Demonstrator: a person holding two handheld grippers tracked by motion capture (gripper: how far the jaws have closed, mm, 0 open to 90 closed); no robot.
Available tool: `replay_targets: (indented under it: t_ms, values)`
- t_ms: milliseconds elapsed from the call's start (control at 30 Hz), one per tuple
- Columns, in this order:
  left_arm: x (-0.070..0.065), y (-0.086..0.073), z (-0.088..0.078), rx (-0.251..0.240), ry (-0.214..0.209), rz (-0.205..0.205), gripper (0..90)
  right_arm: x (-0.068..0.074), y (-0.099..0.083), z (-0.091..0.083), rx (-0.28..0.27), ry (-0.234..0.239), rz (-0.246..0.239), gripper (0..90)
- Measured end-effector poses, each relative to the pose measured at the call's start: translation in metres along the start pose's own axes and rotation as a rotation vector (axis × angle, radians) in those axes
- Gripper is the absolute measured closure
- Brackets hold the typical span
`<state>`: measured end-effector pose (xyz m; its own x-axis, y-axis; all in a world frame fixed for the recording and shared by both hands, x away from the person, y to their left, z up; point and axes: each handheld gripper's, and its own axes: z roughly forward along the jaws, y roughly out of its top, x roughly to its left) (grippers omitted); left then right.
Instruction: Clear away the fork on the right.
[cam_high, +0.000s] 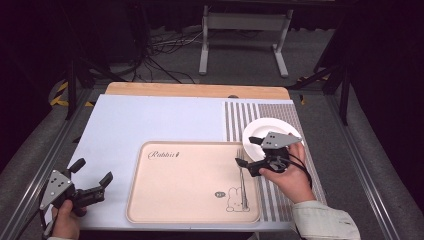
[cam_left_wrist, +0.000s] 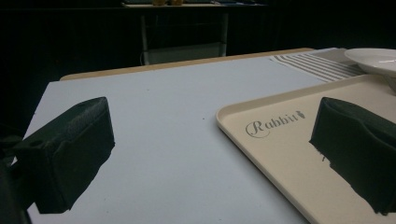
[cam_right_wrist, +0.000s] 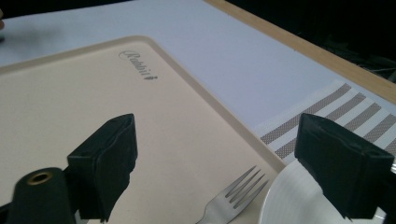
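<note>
- High view: your right gripper (cam_high: 248, 152) stands released, nothing between its jaws, just above the fork (cam_high: 243, 184), which lies along the tray's (cam_high: 150, 210) right edge.
- Swing that gripper wide and it could clip the plate (cam_high: 260, 126) beside it or nudge the fork off line.
- Your left gripper (cam_high: 95, 177) hangs released by the tray's left side; a careless move could shove the tray.

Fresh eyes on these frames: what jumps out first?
The beige tray with its Rabbit lettering sits at the near middle of the table, a fork lying along its right edge. Just right of it, the right tongs hang open beside the white plate on the striped mat.
</note>
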<state>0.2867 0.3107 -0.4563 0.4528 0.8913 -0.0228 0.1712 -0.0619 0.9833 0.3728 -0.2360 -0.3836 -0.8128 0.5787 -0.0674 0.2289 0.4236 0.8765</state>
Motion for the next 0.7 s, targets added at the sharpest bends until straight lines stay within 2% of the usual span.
replay_targets:
  t_ms: [200,267,333,700]
  values:
    - [0.000,0.000,0.000,0.000,0.000,0.000,0.3,-0.007,-0.012,-0.016,-0.069,-0.002,0.030,13.8]
    - [0.000,0.000,0.000,0.000,-0.001,0.000,0.3,-0.008,-0.013,-0.017,-0.075,-0.005,0.032,13.6]
    - [0.000,0.000,0.000,0.001,0.000,0.003,0.3,-0.010,-0.020,-0.022,-0.111,-0.007,0.042,12.5]
    - [0.000,0.000,0.000,-0.001,0.002,-0.001,0.3,-0.017,-0.041,-0.039,-0.223,-0.010,0.082,8.3]
